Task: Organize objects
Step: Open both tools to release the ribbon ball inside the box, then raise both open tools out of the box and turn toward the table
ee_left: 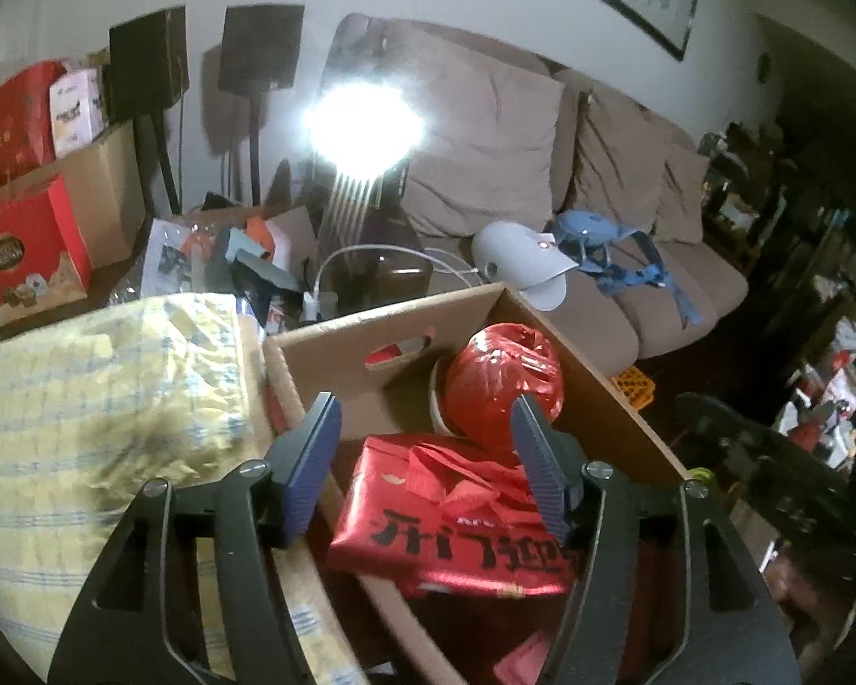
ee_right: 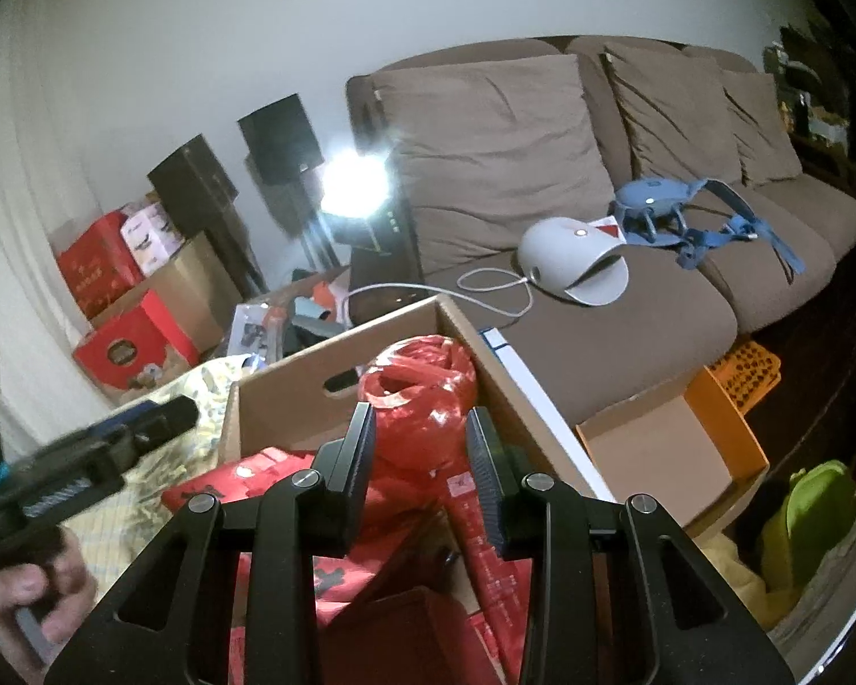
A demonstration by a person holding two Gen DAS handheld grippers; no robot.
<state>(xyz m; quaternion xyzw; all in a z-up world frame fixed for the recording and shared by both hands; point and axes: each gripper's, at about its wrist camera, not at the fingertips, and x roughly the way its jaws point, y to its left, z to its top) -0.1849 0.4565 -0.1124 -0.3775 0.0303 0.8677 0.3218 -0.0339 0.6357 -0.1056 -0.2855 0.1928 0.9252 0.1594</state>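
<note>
An open cardboard box [ee_left: 548, 331] holds a knotted red plastic bag [ee_left: 502, 377] and a red foil package with black characters [ee_left: 451, 525]. My left gripper [ee_left: 425, 405] hovers over the box's near left side. It is open, with nothing between its blue pads. In the right wrist view the same box [ee_right: 291, 394] shows the red bag [ee_right: 422, 388] and several red packages [ee_right: 245, 479]. My right gripper [ee_right: 421, 414] hangs above them, narrowly open, and the bag shows behind the gap. The left gripper [ee_right: 85, 456] and the hand holding it [ee_right: 28, 588] appear at the left.
A yellow checked cloth bundle [ee_left: 85, 399] lies left of the box. Behind it are a brown sofa [ee_right: 542, 131] with a white device [ee_right: 570, 268] and blue straps [ee_right: 685, 217], a glaring lamp [ee_left: 365, 125] and red gift boxes [ee_left: 23, 251]. An orange-edged box [ee_right: 667, 445] stands at the right.
</note>
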